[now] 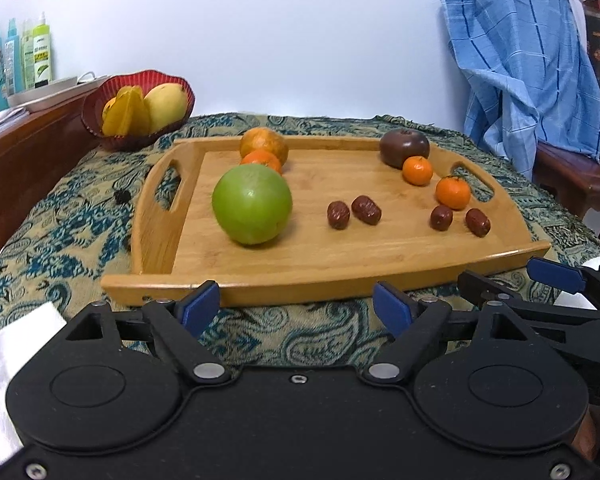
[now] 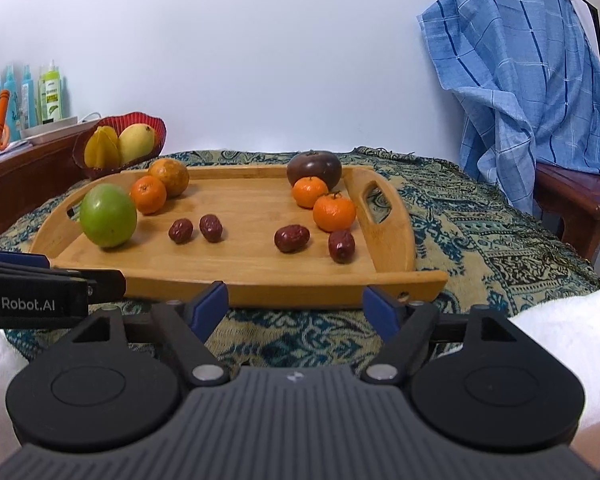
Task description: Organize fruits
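Indoors, paisley tablecloth (image 1: 60,240), wooden tray (image 1: 339,264), white wall (image 1: 260,40), draped blue cloth (image 1: 519,60)

We see a wooden tray (image 1: 379,264) w/ a green apple (image 1: 252,204), four red dates, tangerines & a dark purple fruit (image 1: 404,147). Our left gripper (image 1: 296,306) hangs open, empty, just short of the tray's near rim.

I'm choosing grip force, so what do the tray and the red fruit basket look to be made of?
The tray looks like bamboo or light wood: pale grain in strips, smooth satin sheen, handle slots cut in. The red basket seems to be thin pleated plastic, judging by its slightly see-through, ribbed, wavy wall, though glass cannot be ruled out.
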The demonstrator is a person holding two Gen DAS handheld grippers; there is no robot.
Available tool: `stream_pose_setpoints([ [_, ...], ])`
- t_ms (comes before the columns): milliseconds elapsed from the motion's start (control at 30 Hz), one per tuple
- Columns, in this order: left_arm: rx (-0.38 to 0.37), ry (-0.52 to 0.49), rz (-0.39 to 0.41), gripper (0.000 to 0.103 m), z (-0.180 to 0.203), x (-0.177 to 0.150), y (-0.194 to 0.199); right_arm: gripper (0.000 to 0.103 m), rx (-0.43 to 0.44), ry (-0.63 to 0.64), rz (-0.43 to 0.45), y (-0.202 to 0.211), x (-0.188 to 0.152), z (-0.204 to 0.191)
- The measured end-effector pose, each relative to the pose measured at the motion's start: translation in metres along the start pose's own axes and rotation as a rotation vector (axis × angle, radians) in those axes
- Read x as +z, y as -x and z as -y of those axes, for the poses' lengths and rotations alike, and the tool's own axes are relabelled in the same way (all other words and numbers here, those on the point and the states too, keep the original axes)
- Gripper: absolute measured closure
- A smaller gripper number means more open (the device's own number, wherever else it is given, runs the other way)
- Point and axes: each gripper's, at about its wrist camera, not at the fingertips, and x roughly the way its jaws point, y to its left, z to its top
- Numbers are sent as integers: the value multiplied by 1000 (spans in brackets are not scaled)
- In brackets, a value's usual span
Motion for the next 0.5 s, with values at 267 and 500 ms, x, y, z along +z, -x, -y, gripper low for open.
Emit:
stream_pose_setpoints([
  [267,23,14,-52,18,-5,-5,-7,15,-16,11,-25,-4,-4,-3],
  [500,68,23,-89,17,-9,-6,-14,14,-24,23,-53,-12,-6,-6],
])
